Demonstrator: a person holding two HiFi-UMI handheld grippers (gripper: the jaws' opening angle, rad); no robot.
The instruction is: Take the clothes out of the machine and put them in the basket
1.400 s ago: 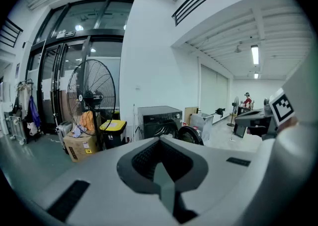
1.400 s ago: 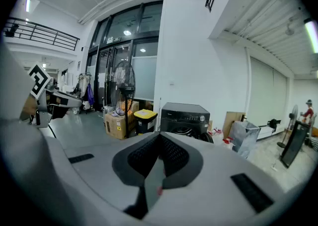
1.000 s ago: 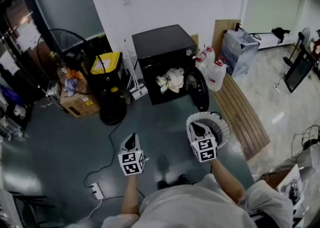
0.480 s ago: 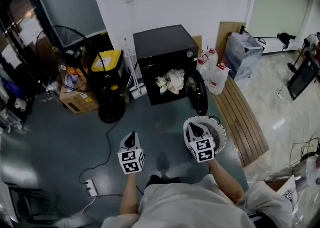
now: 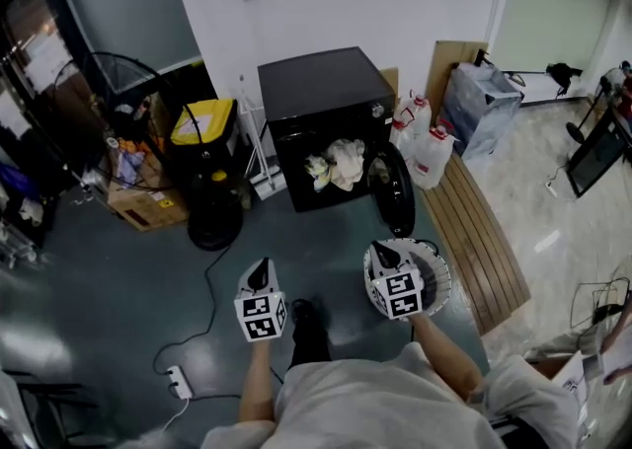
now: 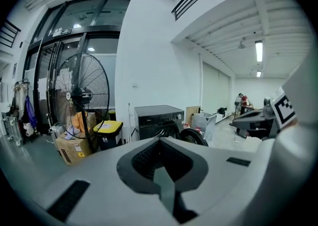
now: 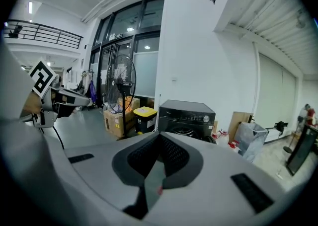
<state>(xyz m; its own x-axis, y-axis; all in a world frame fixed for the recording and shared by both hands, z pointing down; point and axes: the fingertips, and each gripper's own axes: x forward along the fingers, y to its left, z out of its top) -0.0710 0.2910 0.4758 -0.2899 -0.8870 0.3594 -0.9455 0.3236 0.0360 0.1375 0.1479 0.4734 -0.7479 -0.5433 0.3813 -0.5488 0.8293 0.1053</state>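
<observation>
A black washing machine (image 5: pixel 321 92) stands against the white wall, its round door (image 5: pixel 393 190) swung open to the right. Pale clothes (image 5: pixel 336 163) bulge out of its opening. A white slatted basket (image 5: pixel 434 274) sits on the floor just right of the door. My left gripper (image 5: pixel 259 273) is held out above the floor, well short of the machine, jaws together and empty. My right gripper (image 5: pixel 381 256) hovers over the basket's left rim, shut with nothing in it. The machine (image 6: pixel 159 117) also shows ahead in the left gripper view, and the machine (image 7: pixel 188 115) shows in the right gripper view.
A large floor fan (image 5: pixel 212 210) and a yellow-lidded bin (image 5: pixel 205 126) stand left of the machine, with a cardboard box (image 5: pixel 146 202). White jugs (image 5: pixel 423 153) and a grey bag (image 5: pixel 476 112) sit to its right beside a wooden slat panel (image 5: pixel 484 240). A cable and power strip (image 5: pixel 179 382) lie on the floor.
Both grippers and the person have moved closer to the machine. The right gripper now hangs over the basket's left rim. Both stay shut.
</observation>
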